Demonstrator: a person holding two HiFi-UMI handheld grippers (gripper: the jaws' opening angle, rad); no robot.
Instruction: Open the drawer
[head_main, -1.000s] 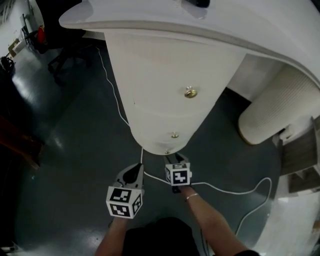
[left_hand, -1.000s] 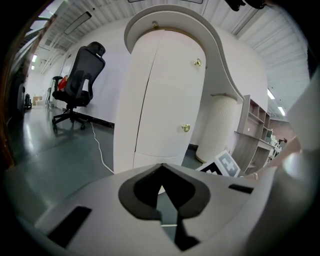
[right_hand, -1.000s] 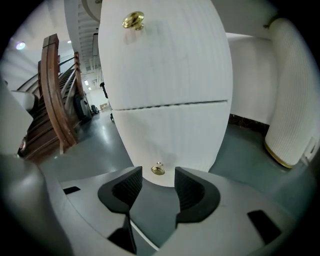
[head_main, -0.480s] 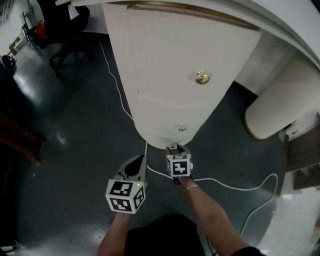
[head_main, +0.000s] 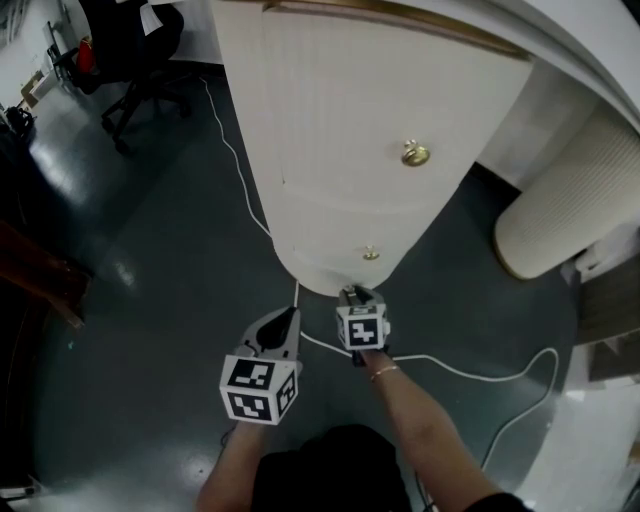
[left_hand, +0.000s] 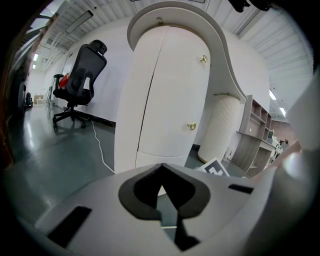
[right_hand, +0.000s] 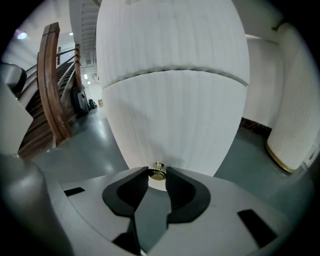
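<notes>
A tall white rounded cabinet (head_main: 350, 150) carries brass knobs (head_main: 415, 154) on its stacked drawer fronts. My right gripper (head_main: 357, 293) is at the cabinet's base. Its jaws have just been closing, and its pads now press on both sides of the lowest drawer's brass knob (right_hand: 158, 173), on the bottom drawer front (right_hand: 175, 120). That knob is hidden behind the gripper in the head view. My left gripper (head_main: 285, 315) hangs beside the right one, a little back from the cabinet, tips together and holding nothing. The left gripper view shows the cabinet (left_hand: 170, 95) ahead, past the left gripper (left_hand: 161, 167).
A white cable (head_main: 450, 370) trails over the dark floor around the cabinet's foot. A ribbed white column (head_main: 560, 220) stands to the right, with wooden shelving (head_main: 610, 320) beyond it. A black office chair (head_main: 130, 60) is at the far left. A wooden stair rail (right_hand: 47, 90) rises on the left.
My right gripper has dropped and moved in to the lowest knob, which showed just ahead of its tips before and now sits between them. The left gripper has barely moved.
</notes>
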